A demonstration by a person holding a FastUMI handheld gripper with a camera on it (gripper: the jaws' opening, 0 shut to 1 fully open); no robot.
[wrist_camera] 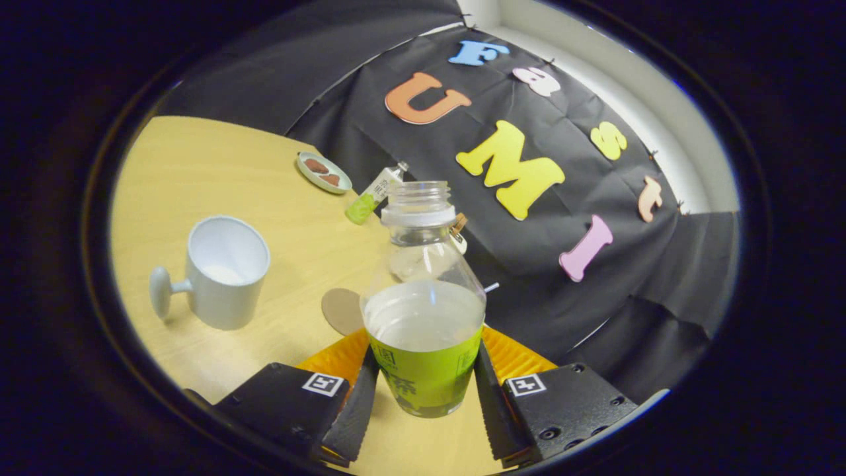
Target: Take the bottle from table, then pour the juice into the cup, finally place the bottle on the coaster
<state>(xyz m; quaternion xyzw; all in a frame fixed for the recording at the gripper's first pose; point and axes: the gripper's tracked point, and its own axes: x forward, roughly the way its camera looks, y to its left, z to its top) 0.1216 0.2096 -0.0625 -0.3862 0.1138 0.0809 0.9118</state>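
Observation:
A clear plastic bottle (pixel 423 311) with a green label and no cap stands between my fingers, lifted and tilted with the view; liquid fills its lower half. My gripper (pixel 423 390) is shut on the bottle, both black fingers (pixel 360 403) pressing its labelled sides. A pale grey cup (pixel 225 271) with a knob handle stands on the wooden table (pixel 218 165), left of the bottle, with a little white inside. A round brown coaster (pixel 342 311) lies on the table just behind the bottle's left side, partly hidden by it.
A small dish (pixel 322 172) with brown pieces sits far back on the table. A small bottle with green contents (pixel 373 195) lies beside it near the black cloth wall. The table's edge runs behind the held bottle.

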